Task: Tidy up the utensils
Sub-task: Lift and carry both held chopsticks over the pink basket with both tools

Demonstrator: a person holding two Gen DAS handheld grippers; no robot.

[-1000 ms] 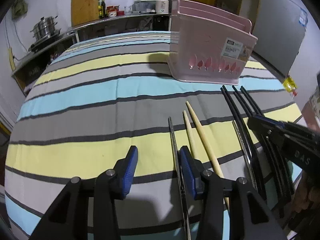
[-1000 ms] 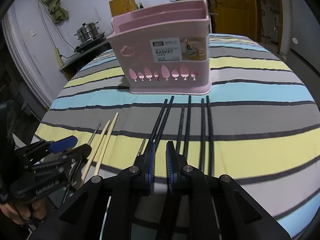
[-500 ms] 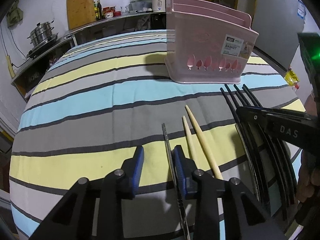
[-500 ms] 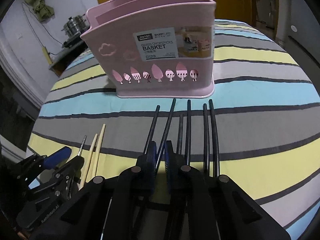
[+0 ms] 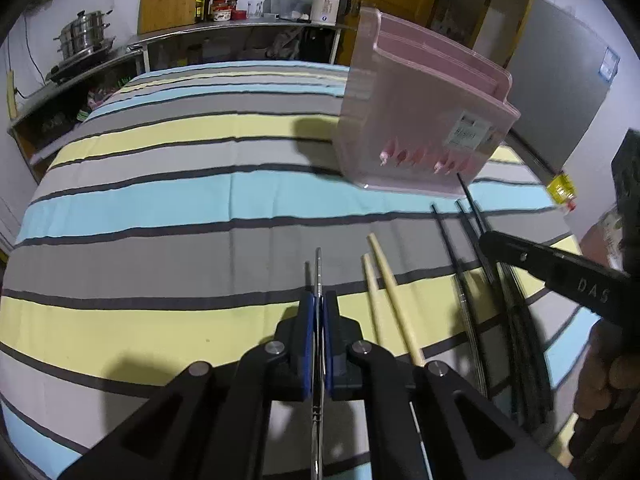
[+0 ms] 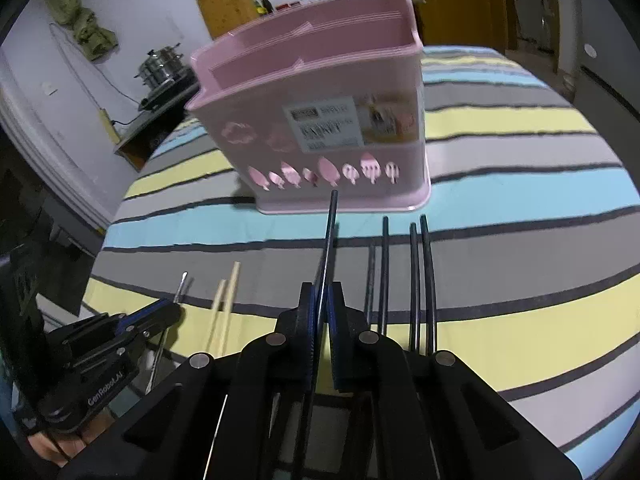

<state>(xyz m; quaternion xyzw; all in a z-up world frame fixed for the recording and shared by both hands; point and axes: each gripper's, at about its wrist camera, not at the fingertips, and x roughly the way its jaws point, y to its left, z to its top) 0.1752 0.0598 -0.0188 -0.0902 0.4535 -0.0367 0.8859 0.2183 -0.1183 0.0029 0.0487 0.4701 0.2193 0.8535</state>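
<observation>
A big table [image 5: 160, 200] with a striped cloth fills both views. Near its far side stands the pink basket [image 6: 320, 120]. It stands up straight, its open top faces up, and it has slots inside.

In front of the basket lie the sticks, side by side. Their long way runs from the person toward the basket. The black chopsticks [image 6: 424, 280] lie flat on the right. The wooden chopsticks [image 5: 390, 300] lie flat in the middle.

The right gripper [image 6: 320, 312] has just been closing, and now it is clamped on one black chopstick [image 6: 330, 240]. This stick looks lifted off the cloth. Its far tip points straight at the front wall of the basket and sits low, near the little cut-out shapes.

The left gripper [image 5: 319, 320] has also just been closing. It is pinched on a thin metal chopstick [image 5: 318, 272]. That stick points ahead along the cloth, and the basket sits ahead and off to the right of it.

The right gripper is the one nearer to the basket and lined up with it. I think its stick has to go up over the rim and then stand on end to drop into a slot. The left stick has farther to go, up and across to the right.
</observation>
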